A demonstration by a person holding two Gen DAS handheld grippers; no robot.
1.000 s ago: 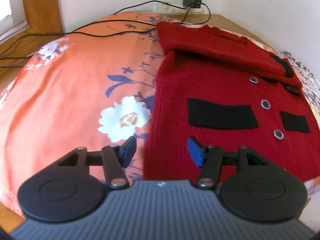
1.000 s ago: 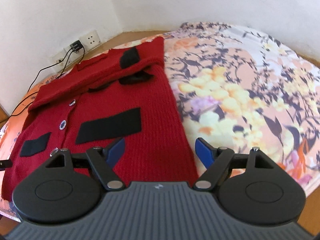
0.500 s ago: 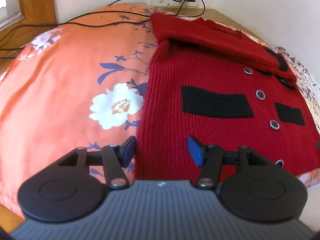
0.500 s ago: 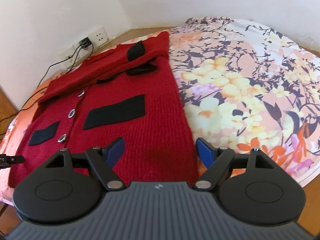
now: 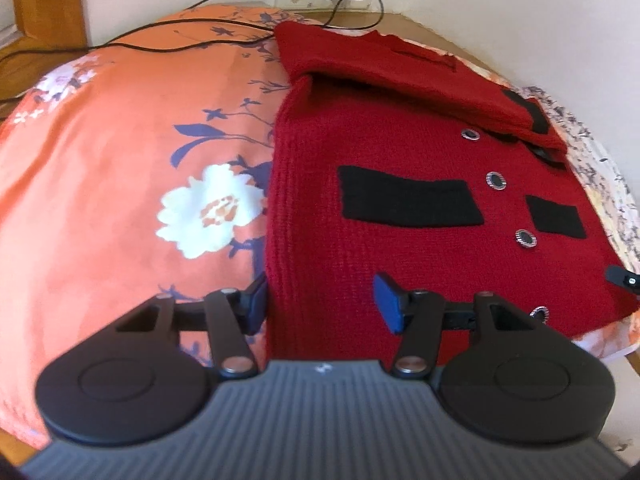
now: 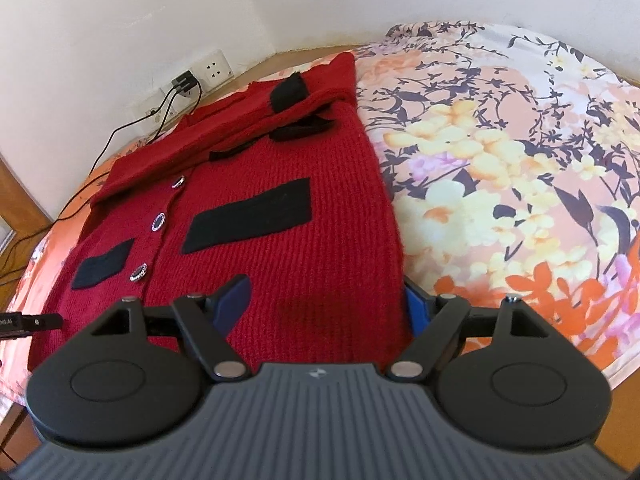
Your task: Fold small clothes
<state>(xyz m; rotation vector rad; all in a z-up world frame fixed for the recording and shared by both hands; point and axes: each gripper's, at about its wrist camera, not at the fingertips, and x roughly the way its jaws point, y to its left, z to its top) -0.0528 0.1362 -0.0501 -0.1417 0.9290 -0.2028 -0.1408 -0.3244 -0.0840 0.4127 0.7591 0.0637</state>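
Note:
A red knit cardigan [image 5: 400,248] with black pocket patches and metal buttons lies flat on the bed, its sleeves folded across the top. My left gripper [image 5: 322,304] is at the near left hem corner. Its jaws are closing, with the cardigan's left edge between the blue pads, and the pads do not press on it. My right gripper [image 6: 326,308] stands open at the near right hem corner [image 6: 384,320], whose cloth lies between the fingers. The right pad [image 6: 416,308] is partly hidden behind the cardigan's edge. Each view catches a tip of the other gripper at the picture's side.
The bed carries an orange floral sheet [image 5: 120,200] on the left and a paler floral sheet [image 6: 520,160] on the right. A wall socket with a charger [image 6: 184,80] and black cables [image 5: 160,40] is at the far corner. Walls close off the back.
Both grippers have tipped down and come closer to the cardigan's near hem, which now lies between their fingers. The left jaws have narrowed a little.

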